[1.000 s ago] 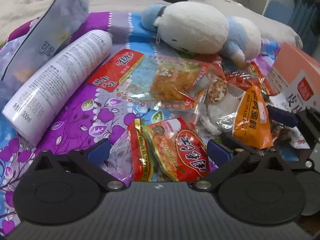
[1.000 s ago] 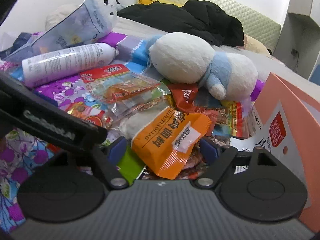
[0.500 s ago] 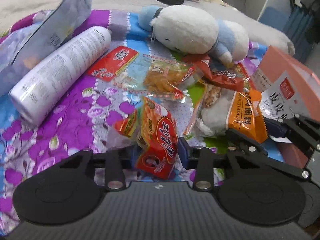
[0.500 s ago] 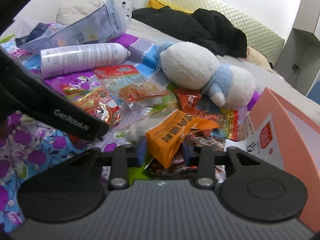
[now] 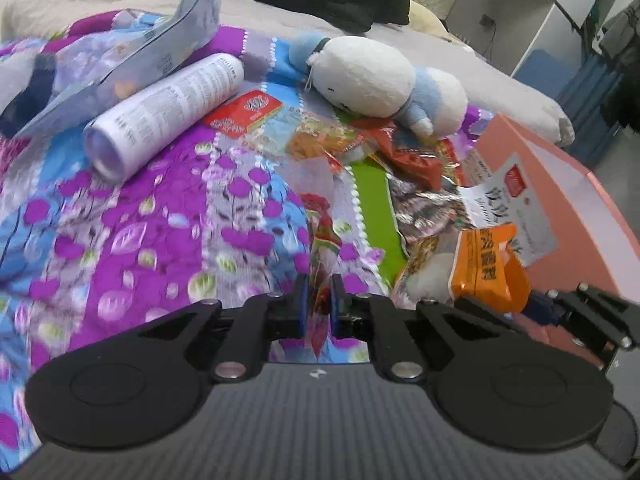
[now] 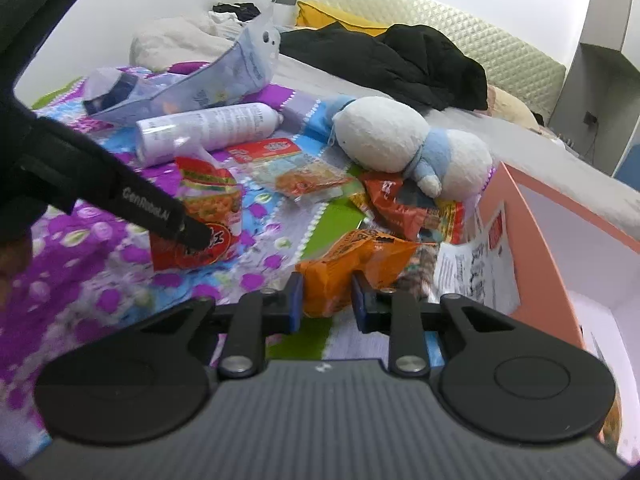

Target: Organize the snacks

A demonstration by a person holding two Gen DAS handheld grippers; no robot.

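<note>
My left gripper (image 5: 318, 296) is shut on a red snack packet (image 5: 322, 232), which stands edge-on between the pads above the floral bedspread (image 5: 160, 220). The right wrist view shows that same red packet (image 6: 200, 200) hanging from the left gripper (image 6: 196, 236). My right gripper (image 6: 326, 292) has its jaws closing, and the pads press on an orange snack packet (image 6: 360, 256) lifted off the pile. That orange packet (image 5: 486, 268) also shows at the right of the left wrist view. An open pink box (image 6: 540, 240) stands just right of it.
A white and blue plush toy (image 6: 400, 148) lies behind a heap of snack packets (image 6: 396, 204). A white spray can (image 6: 208, 128) and a clear blue bag (image 6: 208, 80) lie at the far left. Black clothing (image 6: 400, 60) covers the back of the bed.
Both grippers went from open to closed, the left on the red packet and the right on the orange one. Both packets have been lifted off the bedspread and drawn back.
</note>
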